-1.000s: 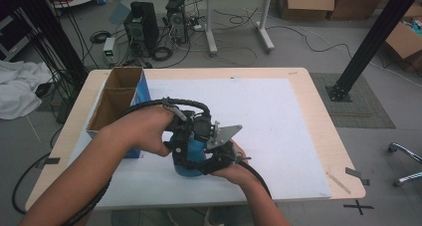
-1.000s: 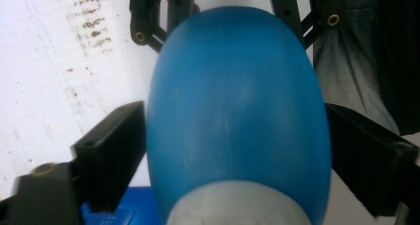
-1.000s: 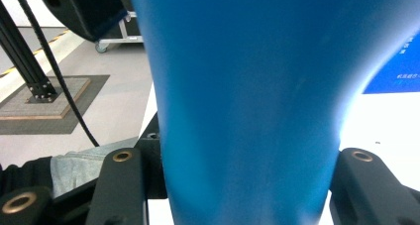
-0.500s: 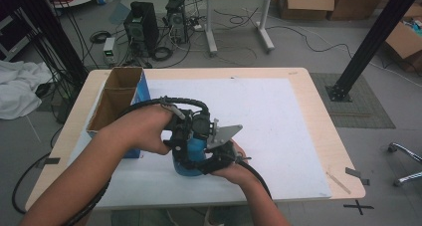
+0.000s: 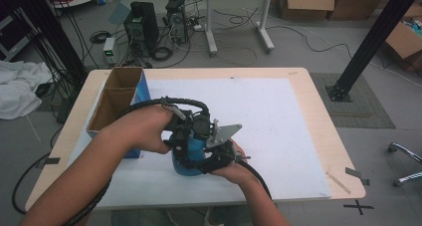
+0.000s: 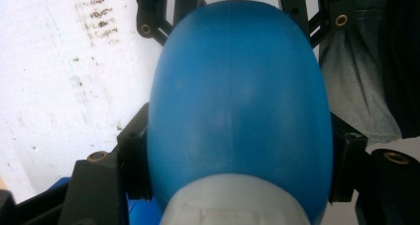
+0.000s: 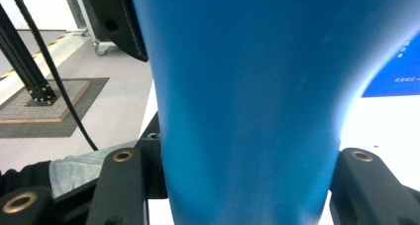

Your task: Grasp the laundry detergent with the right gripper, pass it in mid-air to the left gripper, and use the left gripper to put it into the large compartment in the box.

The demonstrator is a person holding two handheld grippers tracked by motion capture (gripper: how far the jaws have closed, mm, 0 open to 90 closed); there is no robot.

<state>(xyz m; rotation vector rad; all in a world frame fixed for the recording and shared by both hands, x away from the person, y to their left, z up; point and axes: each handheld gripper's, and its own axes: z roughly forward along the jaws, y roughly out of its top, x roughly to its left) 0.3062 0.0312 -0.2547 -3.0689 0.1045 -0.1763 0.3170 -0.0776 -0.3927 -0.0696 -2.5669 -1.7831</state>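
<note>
A blue bottle (image 5: pixel 185 160) with a white cap (image 6: pixel 233 202) stands near the table's front edge, held between both hands. My left gripper (image 5: pixel 185 135) comes at it from the left. Its jaws have just been closing, and in the left gripper view its pads (image 6: pixel 134 155) press on the bottle (image 6: pixel 237 96) from both sides. My right gripper (image 5: pixel 211 159) grips from the right, and its jaws flank the bottle's narrower part (image 7: pixel 247 111) tightly. The bottle hides both sets of fingertips in the high view.
An open cardboard box (image 5: pixel 117 99) with blue sides stands at the table's left, close to my left forearm. A white sheet (image 5: pixel 268 116) covers most of the wooden tabletop (image 5: pixel 318 101). Computers, cables and a black post stand on the floor beyond.
Both hands keep their place around the bottle. No shift of the bottle or the box shows in the high view.
</note>
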